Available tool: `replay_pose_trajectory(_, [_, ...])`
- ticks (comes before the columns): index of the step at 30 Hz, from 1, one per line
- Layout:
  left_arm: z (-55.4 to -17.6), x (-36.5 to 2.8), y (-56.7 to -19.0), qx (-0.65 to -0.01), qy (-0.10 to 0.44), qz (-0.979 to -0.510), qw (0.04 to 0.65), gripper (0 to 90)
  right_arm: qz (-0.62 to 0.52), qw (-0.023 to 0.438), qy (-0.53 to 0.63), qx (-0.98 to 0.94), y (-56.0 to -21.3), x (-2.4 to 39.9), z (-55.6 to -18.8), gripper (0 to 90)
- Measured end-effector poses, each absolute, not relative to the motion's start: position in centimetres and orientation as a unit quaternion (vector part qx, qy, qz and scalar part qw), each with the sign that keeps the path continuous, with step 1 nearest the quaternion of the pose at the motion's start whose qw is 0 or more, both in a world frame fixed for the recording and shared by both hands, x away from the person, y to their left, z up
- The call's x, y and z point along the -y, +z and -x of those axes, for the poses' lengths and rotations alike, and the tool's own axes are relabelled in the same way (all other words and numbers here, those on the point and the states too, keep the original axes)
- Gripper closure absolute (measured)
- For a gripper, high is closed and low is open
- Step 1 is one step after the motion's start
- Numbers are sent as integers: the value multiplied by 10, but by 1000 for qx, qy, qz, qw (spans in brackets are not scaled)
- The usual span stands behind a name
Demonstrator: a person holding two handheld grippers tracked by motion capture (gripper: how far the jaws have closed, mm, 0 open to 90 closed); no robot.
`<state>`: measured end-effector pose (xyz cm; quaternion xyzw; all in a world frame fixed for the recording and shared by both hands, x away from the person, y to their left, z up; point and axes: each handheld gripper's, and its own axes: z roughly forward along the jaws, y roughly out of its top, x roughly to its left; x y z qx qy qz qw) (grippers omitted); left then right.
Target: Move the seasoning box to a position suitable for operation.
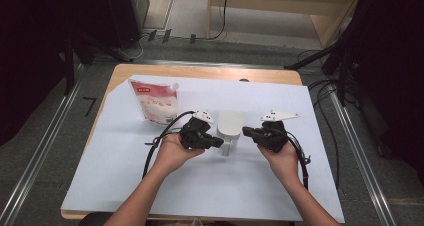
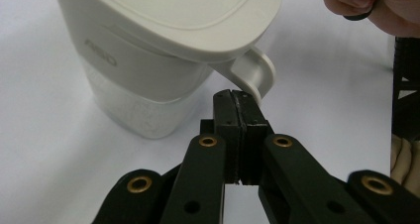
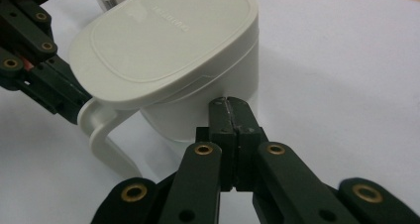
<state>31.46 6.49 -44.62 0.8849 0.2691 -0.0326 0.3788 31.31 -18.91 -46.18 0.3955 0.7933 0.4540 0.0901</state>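
A: From the high view, what's between the hands?

B: A white lidded jug (image 1: 230, 126) stands on the white sheet covering the desk (image 1: 150, 176), right between the two grippers. The left gripper (image 1: 218, 142) has its tip just beside the jug's handle (image 1: 227, 148); the right gripper (image 1: 246, 131) has its tip just beside the jug's other side. A red and white pouch (image 1: 155, 102) stands well beyond the left gripper.

A: And the left gripper view?

B: Its fingers (image 2: 227, 116) are clenched together with nothing between them. The jug (image 2: 163, 50) sits just ahead and to their left, the handle's loop (image 2: 255, 74) right at the fingertips; I can't tell if it touches.

A: The right gripper view?

B: Same there: fingers (image 3: 242, 116) pressed tight, empty. The jug (image 3: 168, 50) is just ahead, its wall at the tips. Its handle (image 3: 101, 135) curves down to the left, where the left gripper (image 3: 69, 107) meets it.
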Motion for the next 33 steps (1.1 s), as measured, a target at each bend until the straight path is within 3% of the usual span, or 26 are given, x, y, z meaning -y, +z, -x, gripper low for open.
replay_pose_trajectory(21, [-314,-42,-449,-263,-39,-879,396,892,-406,90,457,-786,-460,191,-325,900])
replay_pose_trajectory(26, [-317,-54,-444,-253,-64,-884,388,789,-405,91,468,-780,-452,200,-317,900])
replay_pose_trajectory(28, [-316,-58,-443,-252,-50,-889,380,775,-404,91,467,-781,-452,200,-316,900])
replay_pose_trajectory(30, [-316,-67,-440,-245,-52,-891,378,659,-392,95,472,-784,-449,200,-310,900])
replay_pose_trajectory(33, [-316,-73,-438,-238,-47,-892,380,580,-388,94,473,-786,-446,201,-305,900])
